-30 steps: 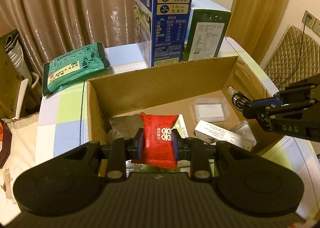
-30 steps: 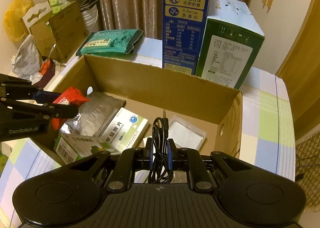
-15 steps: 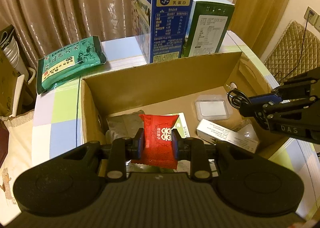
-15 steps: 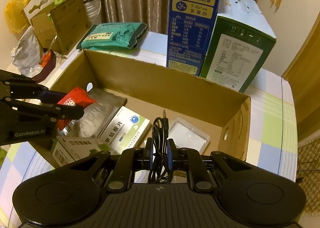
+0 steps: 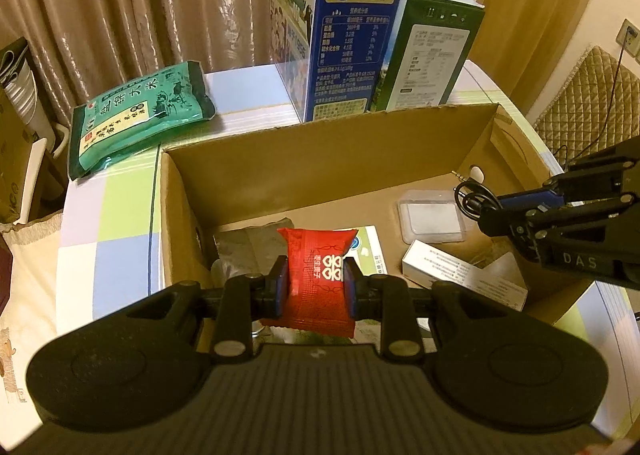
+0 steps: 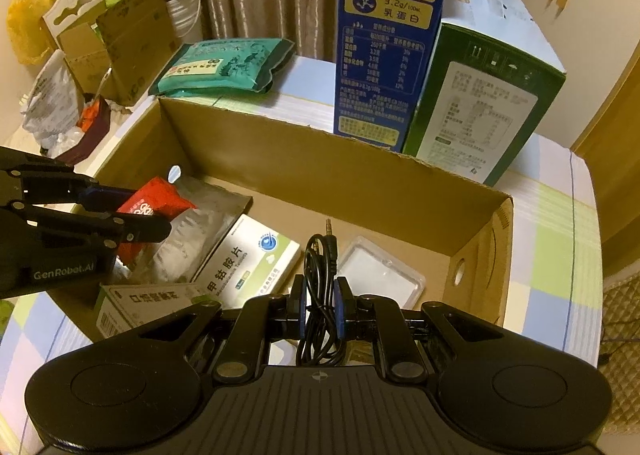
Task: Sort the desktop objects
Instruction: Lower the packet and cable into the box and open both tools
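Checkered cloth covers the desk [image 5: 104, 239] carrying the cardboard box [image 5: 320, 159]. Over the box's near edge, the left claw [image 5: 314, 283] pinches a red packet [image 5: 320, 275], long axis upright; the right claw [image 6: 320, 311] pinches a coiled audio cable [image 6: 320, 275], plug pointing up. Beyond the box stand a blue milk carton [image 6: 388, 35] and curtains [image 5: 140, 7].

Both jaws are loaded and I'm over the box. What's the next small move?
Probably lower the left gripper a little and open it. Its red packet hangs over the cardboard box, above the silver pouch. The right gripper holds the black cable over the box too, so it can release next.
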`<state>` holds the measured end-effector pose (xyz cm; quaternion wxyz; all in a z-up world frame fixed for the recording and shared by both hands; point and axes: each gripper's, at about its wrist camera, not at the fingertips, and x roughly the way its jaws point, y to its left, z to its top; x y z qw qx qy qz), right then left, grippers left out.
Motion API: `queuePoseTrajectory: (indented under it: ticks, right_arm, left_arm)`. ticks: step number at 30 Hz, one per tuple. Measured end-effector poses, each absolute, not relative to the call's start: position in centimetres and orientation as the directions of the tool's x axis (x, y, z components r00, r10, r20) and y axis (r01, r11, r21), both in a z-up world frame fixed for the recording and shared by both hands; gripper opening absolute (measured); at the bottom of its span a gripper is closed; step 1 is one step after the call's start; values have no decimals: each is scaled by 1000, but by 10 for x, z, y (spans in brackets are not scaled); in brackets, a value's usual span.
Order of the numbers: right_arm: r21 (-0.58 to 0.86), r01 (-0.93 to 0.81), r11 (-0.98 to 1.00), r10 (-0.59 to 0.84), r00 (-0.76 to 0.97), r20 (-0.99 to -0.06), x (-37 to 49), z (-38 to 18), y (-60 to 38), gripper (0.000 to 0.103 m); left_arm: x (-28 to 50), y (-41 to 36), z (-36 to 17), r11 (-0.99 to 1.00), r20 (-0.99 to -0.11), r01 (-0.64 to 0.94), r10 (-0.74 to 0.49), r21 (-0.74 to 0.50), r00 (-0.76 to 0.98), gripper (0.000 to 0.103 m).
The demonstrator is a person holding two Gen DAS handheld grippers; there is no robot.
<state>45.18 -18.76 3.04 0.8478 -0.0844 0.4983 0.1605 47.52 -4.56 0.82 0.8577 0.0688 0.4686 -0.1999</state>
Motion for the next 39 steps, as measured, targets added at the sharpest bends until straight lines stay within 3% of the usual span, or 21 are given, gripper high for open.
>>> queuePoseTrajectory:
  ticks: [9,12,21,23,25,26,33,39]
  right_arm:
    - [31,-353,935,196,444,-874,458,26,-185,10]
    - [39,-350,936,201,441,-875,459,25,-185,10]
    - [101,-328,939,248,444,-861,461,25,-185,11]
    - [138,-308,941,270,442,-855,463,26,-188,16]
    - [139,-299,944,269,452,-850,464,28,-189,47]
    - [135,-296,946,265,460,-848,464,29,-189,51]
    - [106,-302,947,245,469,-849,459,32,-191,54]
    - [67,-320,945,223,481,-848,447,39,-190,73]
  left_arm:
    - [483,-46,4,914,-828,395,-295,-98,477,24]
    - [485,-45,4,918,-823,383,-295,-103,485,37]
    - [484,-37,7,924,-814,365,-296,-112,500,37]
    - [483,-35,8,926,-814,361,-295,-112,501,37]
    - [482,-33,8,926,-814,360,-294,-113,501,37]
    - [481,-33,9,926,-814,360,-294,-113,501,37]
    - [477,-32,11,926,-813,361,-289,-105,505,39]
    - [468,-30,18,927,-804,360,-291,-104,518,51]
